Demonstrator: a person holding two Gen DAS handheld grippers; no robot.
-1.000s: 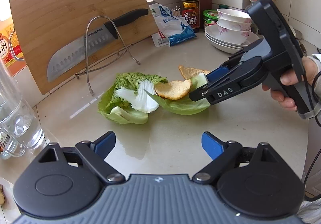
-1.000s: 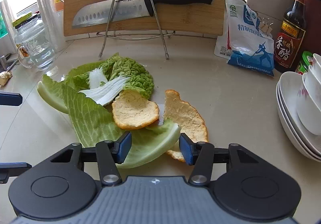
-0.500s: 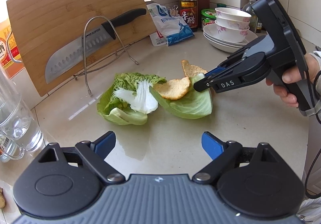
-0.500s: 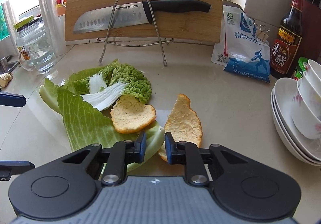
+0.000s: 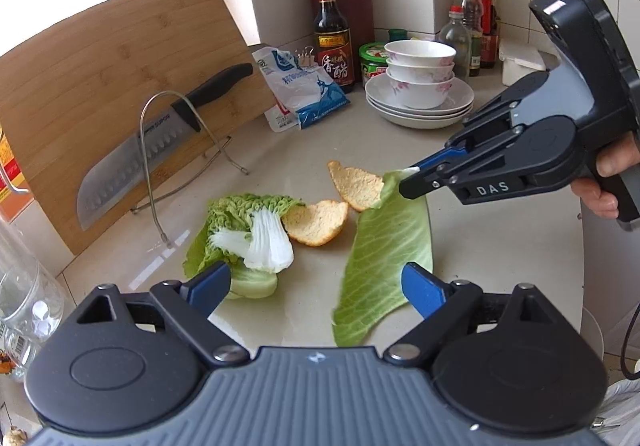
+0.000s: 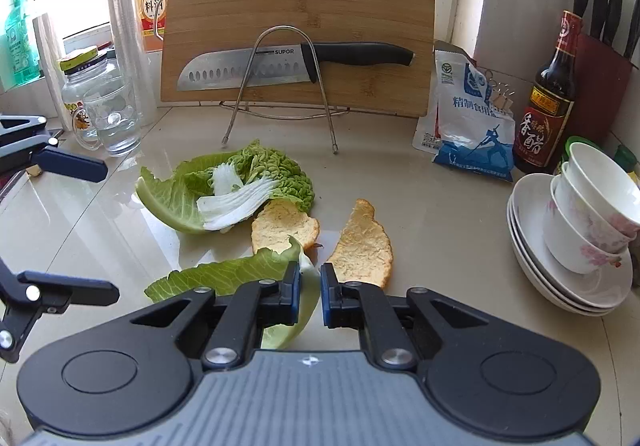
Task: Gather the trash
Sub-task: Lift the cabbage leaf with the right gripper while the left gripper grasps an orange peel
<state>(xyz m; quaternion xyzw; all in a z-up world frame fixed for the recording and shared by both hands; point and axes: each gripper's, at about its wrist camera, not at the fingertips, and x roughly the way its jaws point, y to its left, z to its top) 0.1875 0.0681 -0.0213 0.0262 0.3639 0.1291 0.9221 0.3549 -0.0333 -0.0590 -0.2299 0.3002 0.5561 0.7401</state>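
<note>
My right gripper [image 6: 310, 288] is shut on the thick end of a flat cabbage leaf [image 5: 386, 258] and holds it lifted off the counter; it also shows in the left wrist view [image 5: 412, 178], with the leaf hanging down toward my left gripper. My left gripper [image 5: 316, 284] is open and empty, low over the counter. A crinkled cabbage leaf with a white stem [image 6: 240, 186] lies on the counter, also in the left wrist view [image 5: 244, 238]. Two orange peel pieces [image 6: 282, 224] [image 6: 362, 242] lie beside it.
A cutting board [image 6: 300, 18] leans at the back with a knife [image 6: 288, 64] on a wire rack. A salt bag [image 6: 468, 122], vinegar bottle [image 6: 546, 102] and stacked bowls on plates [image 6: 580, 230] stand right. A glass mug [image 6: 112, 118] and jar stand left.
My right gripper closed on the flat cabbage leaf and lifted it off the counter, away from the peels. My left gripper rose and moved closer, staying open.
</note>
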